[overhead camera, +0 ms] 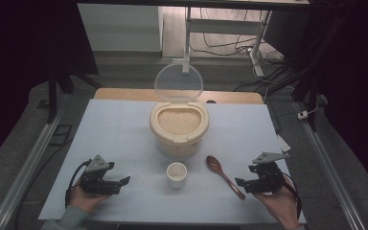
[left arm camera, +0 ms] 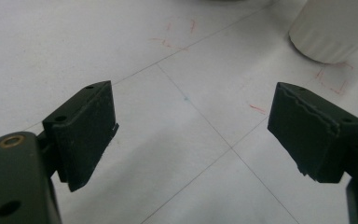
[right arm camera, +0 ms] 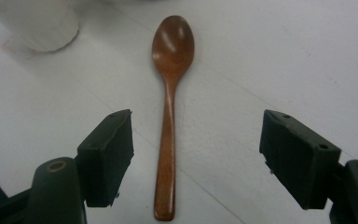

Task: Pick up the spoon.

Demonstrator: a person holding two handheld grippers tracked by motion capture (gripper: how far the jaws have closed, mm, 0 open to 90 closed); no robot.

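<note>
A cream rice container point(overhead camera: 179, 128) stands mid-table with its clear lid point(overhead camera: 178, 82) tipped up behind it; it is full of rice. In front of it sits a small white cup point(overhead camera: 176, 174), also at the upper right of the left gripper view point(left arm camera: 332, 29). A brown wooden spoon point(overhead camera: 224, 176) lies right of the cup, bowl pointing away. My right gripper point(right arm camera: 196, 156) is open, its jaws on either side of the spoon's point(right arm camera: 168, 112) handle and a little short of it. My left gripper point(overhead camera: 120, 183) rests open at the front left, with bare table between its jaws point(left arm camera: 193, 135).
A white sheet point(overhead camera: 124, 129) covers the table, with thin grid lines and faint red marks. Metal rails run along both sides of the table. A desk frame and cables stand on the floor beyond the far edge.
</note>
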